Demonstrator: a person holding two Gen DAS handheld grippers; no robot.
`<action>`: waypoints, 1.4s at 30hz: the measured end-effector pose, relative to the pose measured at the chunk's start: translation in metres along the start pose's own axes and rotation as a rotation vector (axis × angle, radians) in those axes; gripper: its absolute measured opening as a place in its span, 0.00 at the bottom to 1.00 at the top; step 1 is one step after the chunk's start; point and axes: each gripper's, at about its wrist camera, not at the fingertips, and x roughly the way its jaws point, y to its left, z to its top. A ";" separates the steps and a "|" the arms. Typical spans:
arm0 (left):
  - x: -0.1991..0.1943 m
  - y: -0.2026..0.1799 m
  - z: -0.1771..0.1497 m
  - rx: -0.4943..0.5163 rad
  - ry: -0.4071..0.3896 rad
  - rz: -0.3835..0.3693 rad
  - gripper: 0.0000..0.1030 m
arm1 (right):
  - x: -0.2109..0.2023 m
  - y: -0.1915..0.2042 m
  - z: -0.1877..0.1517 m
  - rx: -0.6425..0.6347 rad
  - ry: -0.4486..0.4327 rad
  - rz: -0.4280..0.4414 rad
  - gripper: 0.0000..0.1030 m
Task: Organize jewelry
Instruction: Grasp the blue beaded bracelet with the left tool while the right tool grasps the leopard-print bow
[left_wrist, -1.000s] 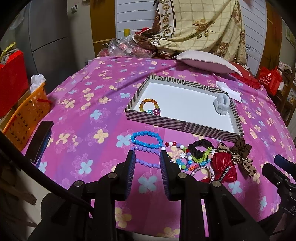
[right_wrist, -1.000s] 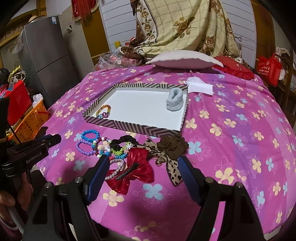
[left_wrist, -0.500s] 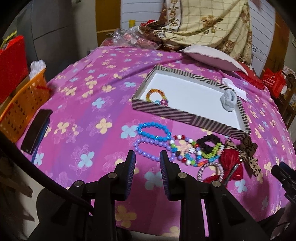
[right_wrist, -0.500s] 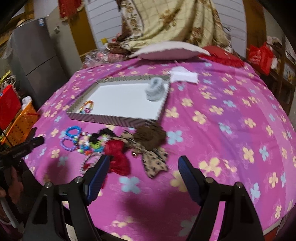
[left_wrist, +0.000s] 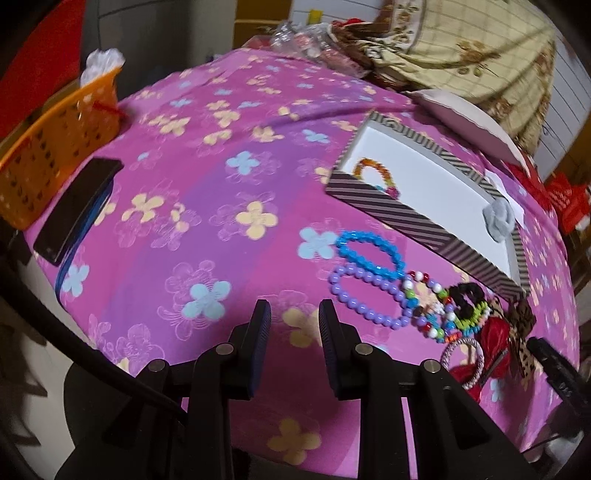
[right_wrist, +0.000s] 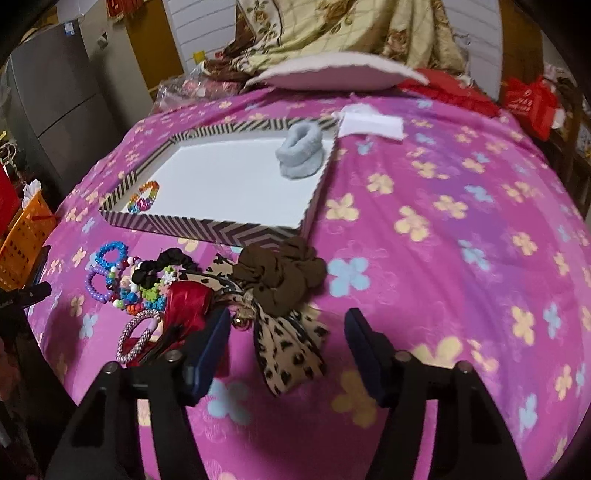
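Observation:
A striped tray (right_wrist: 192, 225) with a white floor lies on the pink flowered cloth; inside are a rainbow bead bracelet (right_wrist: 144, 196) and a grey scrunchie (right_wrist: 301, 149). In front of it lies a heap: a blue bead bracelet (left_wrist: 371, 254), a purple bead bracelet (left_wrist: 369, 297), a black scrunchie (right_wrist: 166, 266), a red bow (right_wrist: 186, 304), a brown scrunchie (right_wrist: 284, 275) and a leopard bow (right_wrist: 291, 350). My left gripper (left_wrist: 294, 313) is open, empty, left of and nearer than the purple bracelet. My right gripper (right_wrist: 287, 326) hangs over the leopard bow; its jaws are closing, its pads clear of the bow.
An orange basket (left_wrist: 55, 147) and a dark phone (left_wrist: 79, 208) sit at the left edge of the bed. A white paper (right_wrist: 371, 123), a pale pillow (right_wrist: 332, 70) and a patterned blanket (right_wrist: 351, 26) lie beyond the tray. Bare cloth stretches to the right.
Both grippers have dropped closer to the heap. The left view swung left and rolled, so the jewelry sits to its right. The right jaws have narrowed and now straddle the leopard bow.

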 end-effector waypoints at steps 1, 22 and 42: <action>0.002 0.003 0.001 -0.013 0.007 -0.004 0.31 | 0.005 0.001 0.001 -0.003 0.007 0.004 0.61; 0.079 -0.036 0.060 0.049 0.150 -0.021 0.36 | 0.036 -0.002 0.011 0.004 0.051 0.092 0.43; 0.053 -0.056 0.073 0.157 0.110 -0.138 0.13 | -0.001 -0.006 0.020 0.007 -0.030 0.158 0.19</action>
